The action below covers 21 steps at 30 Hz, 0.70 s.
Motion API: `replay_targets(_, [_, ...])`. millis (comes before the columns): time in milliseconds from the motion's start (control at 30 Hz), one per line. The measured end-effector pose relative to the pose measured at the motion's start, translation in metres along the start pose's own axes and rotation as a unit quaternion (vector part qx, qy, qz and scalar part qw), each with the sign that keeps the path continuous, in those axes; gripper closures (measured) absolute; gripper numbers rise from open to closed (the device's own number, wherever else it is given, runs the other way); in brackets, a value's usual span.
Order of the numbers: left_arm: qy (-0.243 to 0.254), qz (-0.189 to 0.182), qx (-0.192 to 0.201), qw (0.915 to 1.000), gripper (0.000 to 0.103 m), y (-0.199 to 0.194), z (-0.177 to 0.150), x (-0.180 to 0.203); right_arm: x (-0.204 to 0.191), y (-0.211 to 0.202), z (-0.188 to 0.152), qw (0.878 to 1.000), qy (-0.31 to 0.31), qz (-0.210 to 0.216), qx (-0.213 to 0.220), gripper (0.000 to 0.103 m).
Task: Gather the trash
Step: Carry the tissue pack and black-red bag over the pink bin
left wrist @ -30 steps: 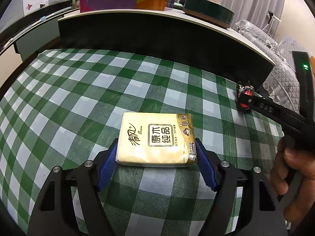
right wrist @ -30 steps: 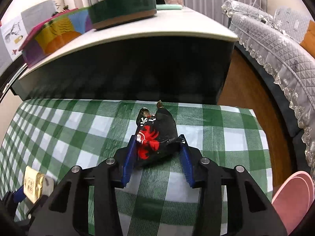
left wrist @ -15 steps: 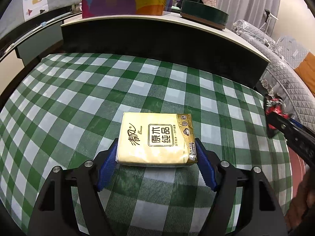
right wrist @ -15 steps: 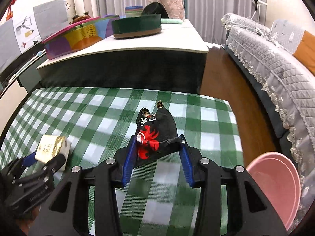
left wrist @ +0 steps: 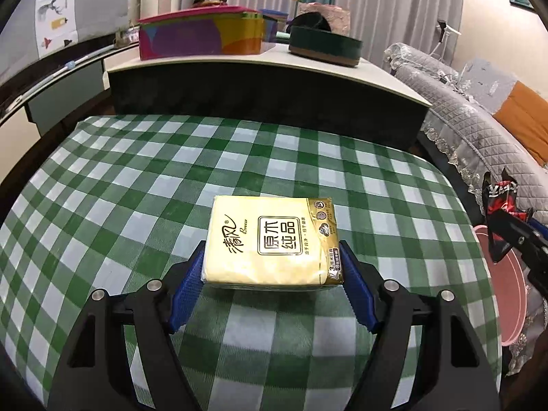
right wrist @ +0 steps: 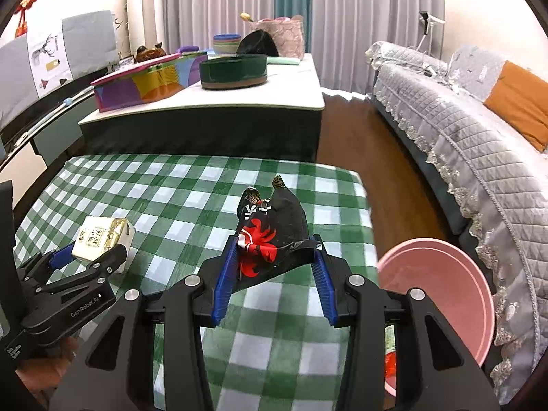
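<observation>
My left gripper is shut on a yellow tissue pack and holds it above the green checked tablecloth. The pack also shows in the right wrist view, held by the left gripper. My right gripper is shut on a black and red snack wrapper and holds it up near the table's right edge. The wrapper also shows at the right edge of the left wrist view. A pink bin stands on the floor to the right of the table; something red lies inside it.
A higher white-topped table stands behind with a colourful box and a dark green round tin. A grey quilted sofa runs along the right. Wooden floor lies between table and sofa.
Both grippers have pulled back and risen with their loads. The right gripper has swung toward the table's right edge, bringing the pink bin into view.
</observation>
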<state>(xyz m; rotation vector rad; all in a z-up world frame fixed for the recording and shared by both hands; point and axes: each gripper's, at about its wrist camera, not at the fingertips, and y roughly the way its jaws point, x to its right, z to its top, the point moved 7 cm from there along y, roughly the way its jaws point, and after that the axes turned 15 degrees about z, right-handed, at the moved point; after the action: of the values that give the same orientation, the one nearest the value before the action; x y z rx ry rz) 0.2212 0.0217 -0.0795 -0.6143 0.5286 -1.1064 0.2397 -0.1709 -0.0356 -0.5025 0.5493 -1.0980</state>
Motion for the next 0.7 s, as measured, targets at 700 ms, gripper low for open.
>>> replay_targets(700, [0.040, -0.017, 0.054, 0.9976, 0.032, -0.048, -0.015, 0.030, 0.020, -0.046, -0.017, 1.000, 0.015, -0.004, 0.027, 0.060])
